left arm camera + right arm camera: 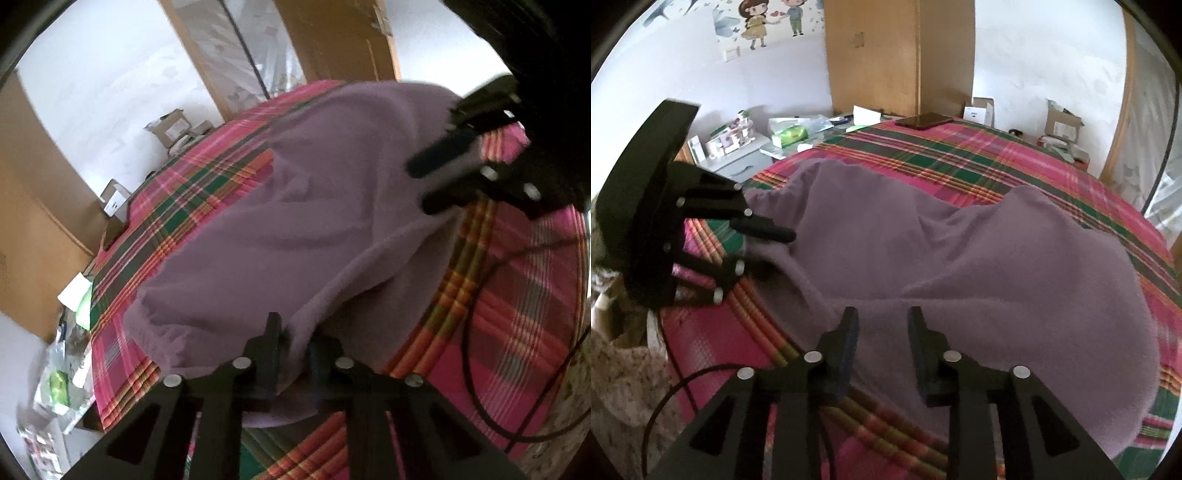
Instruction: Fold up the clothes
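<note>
A mauve fleece garment (295,229) lies spread and rumpled on a bed with a pink, green and orange plaid cover (177,192). My left gripper (295,332) is shut on the garment's near edge, with cloth bunched between its fingers. In the right wrist view the left gripper (772,236) shows at the left, pinching that same edge. My right gripper (882,317) is open, its fingers apart just above the garment (960,266) near its front edge. It also shows in the left wrist view (428,184) at the upper right.
A dark phone (923,120) lies at the bed's far edge. A cluttered low cabinet with boxes (738,144) stands left of the bed. A wooden wardrobe (886,55) is behind. Black cables (480,332) trail over the bed's near side.
</note>
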`<state>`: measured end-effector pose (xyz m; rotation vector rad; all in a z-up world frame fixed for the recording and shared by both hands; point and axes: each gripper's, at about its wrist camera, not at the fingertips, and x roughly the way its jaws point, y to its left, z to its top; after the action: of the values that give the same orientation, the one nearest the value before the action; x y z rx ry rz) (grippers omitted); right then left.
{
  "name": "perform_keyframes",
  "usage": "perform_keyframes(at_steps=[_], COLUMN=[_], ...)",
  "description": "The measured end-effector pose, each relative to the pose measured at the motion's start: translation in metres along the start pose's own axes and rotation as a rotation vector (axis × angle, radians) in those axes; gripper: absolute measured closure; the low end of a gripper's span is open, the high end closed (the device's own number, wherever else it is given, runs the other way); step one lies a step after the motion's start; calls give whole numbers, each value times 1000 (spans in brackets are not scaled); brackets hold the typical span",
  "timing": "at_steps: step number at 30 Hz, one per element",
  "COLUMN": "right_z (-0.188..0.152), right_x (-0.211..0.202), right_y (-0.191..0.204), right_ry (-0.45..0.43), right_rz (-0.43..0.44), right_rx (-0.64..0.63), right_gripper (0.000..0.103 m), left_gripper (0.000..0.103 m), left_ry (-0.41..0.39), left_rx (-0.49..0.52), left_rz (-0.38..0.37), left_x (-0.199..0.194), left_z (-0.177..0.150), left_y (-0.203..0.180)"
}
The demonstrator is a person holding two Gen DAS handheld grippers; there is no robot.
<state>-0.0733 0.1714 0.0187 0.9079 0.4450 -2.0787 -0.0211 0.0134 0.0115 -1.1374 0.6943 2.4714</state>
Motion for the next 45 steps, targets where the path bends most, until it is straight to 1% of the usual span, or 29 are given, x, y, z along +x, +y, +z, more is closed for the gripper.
perform_keyframes(at_steps=[2,4,5,9,11,13,16,22,26,31,34,35,39,43,45], right_z=[-3,-5,-6,-10,-10,-9,-6,-2,1,6,13,16,31,50,59], right_x=[-7,-12,-14,-17,-18,-17,-17,-20,-22,-27,-33,-36,-47,-63,-69], right_y=[0,0,1,0,0,-1,-10,-23,-30,-40,-46,-48,-52,-53,-54], right_ry=[-9,-14,-15,-9,-14,-25,-36,-35,-52,-82,-111,-121,-169,-230,-254], right_rz=[-14,-25,-32,-78,-104,-156,-187,-290,-386,-457,-498,-505,-534,-565,-573], right_rx=[-19,-40,-52,-80,-86,-86,-48,-4,23,81,119,130,149,143,138], right_gripper=[57,53,52,51,51,51,52,52,54,55,62,69,84,91,92], left_gripper=[95,97,97,98,99,99,99,99,99,99,99,99,99,99,99], left_ry=[-9,-23,-27,-58,-77,-97,-123,-193,-238,-255,-261,-264,-290,-324,-345], left_rx=[-39,-77,-93,-163,-179,-192,-209,-250,-291,-346,-379,-387,-385,-386,-391], left_rz=[1,4,7,11,20,31,45,88,111,131,131,129,146,171,184], left_x=[-2,-5,-7,-15,-20,-26,-32,-50,-61,-64,-62,-62,-64,-70,-74], left_z=[4,8,10,17,19,23,28,38,45,46,48,49,57,67,71], left_y=[9,18,22,38,42,48,58,81,98,117,127,130,134,140,144])
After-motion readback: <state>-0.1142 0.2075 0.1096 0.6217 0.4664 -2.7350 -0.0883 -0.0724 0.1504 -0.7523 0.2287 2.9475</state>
